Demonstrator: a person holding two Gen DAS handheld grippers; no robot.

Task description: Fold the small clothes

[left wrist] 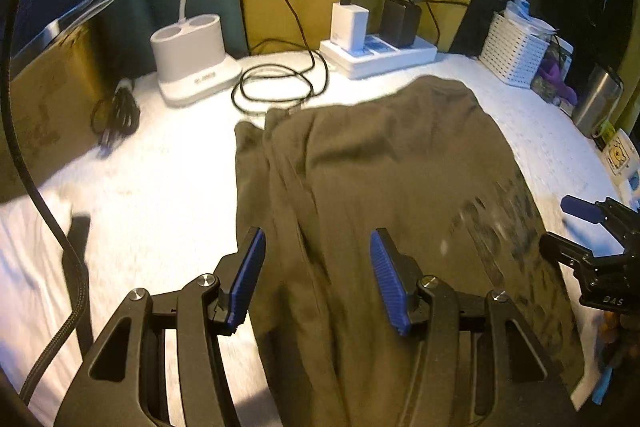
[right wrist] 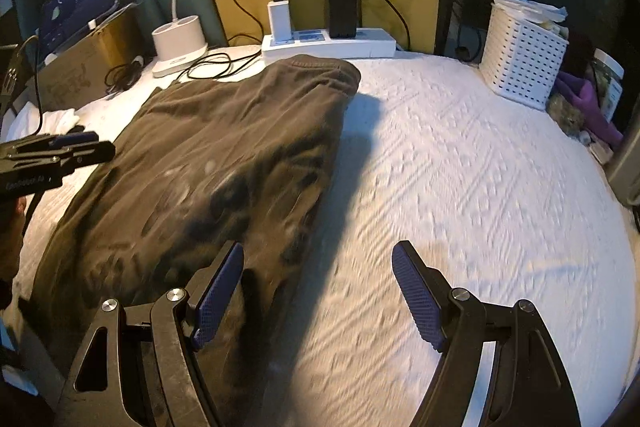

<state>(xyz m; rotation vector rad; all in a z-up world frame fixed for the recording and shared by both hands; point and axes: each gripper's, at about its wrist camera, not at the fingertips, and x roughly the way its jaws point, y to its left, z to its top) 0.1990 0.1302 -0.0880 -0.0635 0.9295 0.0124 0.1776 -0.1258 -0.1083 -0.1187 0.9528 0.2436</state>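
Observation:
A dark olive-brown garment with a faded print lies spread lengthwise on the white textured surface; it also shows in the right wrist view. My left gripper is open and empty, hovering over the garment's near left part. My right gripper is open and empty, over the garment's near right edge and the white surface. The right gripper also shows at the right edge of the left wrist view. The left gripper shows at the left edge of the right wrist view.
At the back stand a white lamp base, a coiled black cable, a power strip with chargers and a white perforated basket. A cardboard box is at left. A metal cup is at right.

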